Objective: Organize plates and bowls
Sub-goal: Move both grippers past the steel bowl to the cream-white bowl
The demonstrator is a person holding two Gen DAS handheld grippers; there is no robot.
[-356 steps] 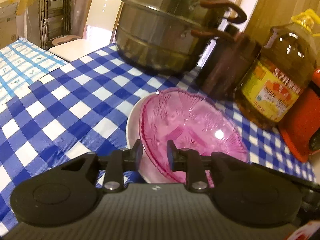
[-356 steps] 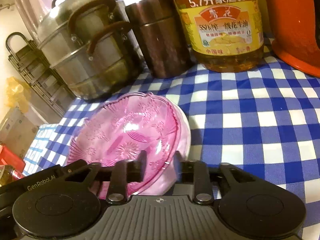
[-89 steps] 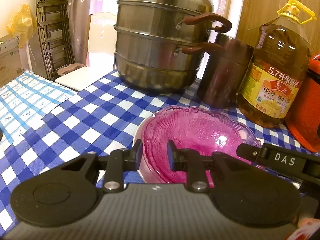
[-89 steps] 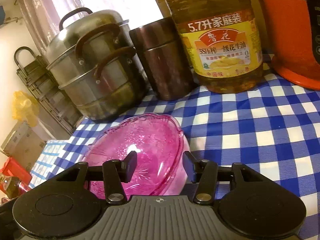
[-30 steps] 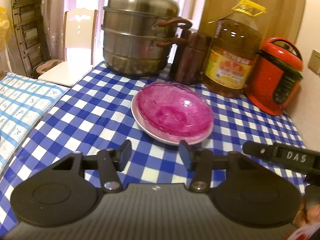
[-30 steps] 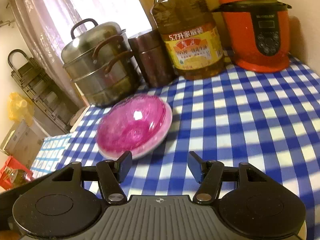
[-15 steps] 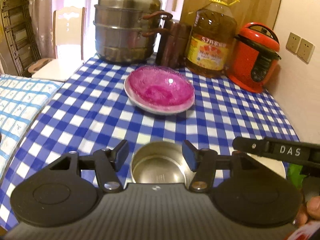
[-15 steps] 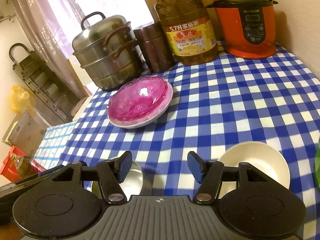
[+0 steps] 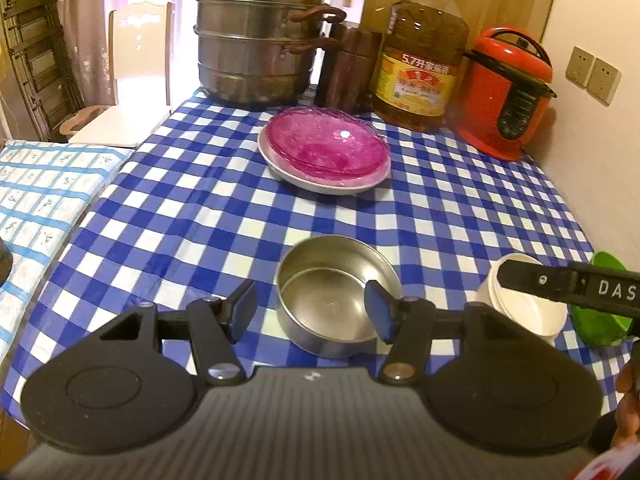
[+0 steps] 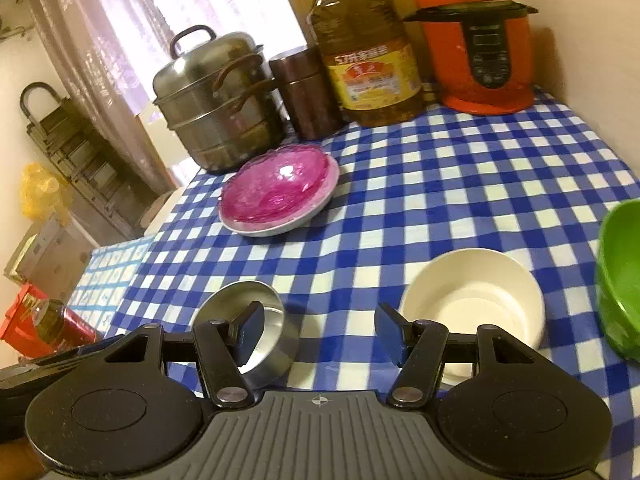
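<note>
A pink glass plate [image 9: 326, 145] rests on a white plate [image 9: 280, 166] at the far middle of the checked table; both also show in the right wrist view [image 10: 276, 190]. A steel bowl [image 9: 336, 294] stands near the front edge, and shows in the right wrist view [image 10: 256, 328]. A white bowl [image 10: 472, 300] and a green bowl [image 10: 620, 272] stand to its right. My left gripper [image 9: 312, 312] is open and empty, just in front of the steel bowl. My right gripper [image 10: 320, 332] is open and empty, between the steel and white bowls.
A steel steamer pot [image 9: 260, 36], a brown canister [image 9: 348, 68], an oil bottle [image 9: 424, 52] and a red pressure cooker [image 9: 504, 92] line the table's back edge. A wall runs along the right. A chair [image 9: 132, 80] stands at the far left.
Both grippers have pulled back from the stacked plates toward the table's front edge and opened. The steel, white and green bowls have come into view.
</note>
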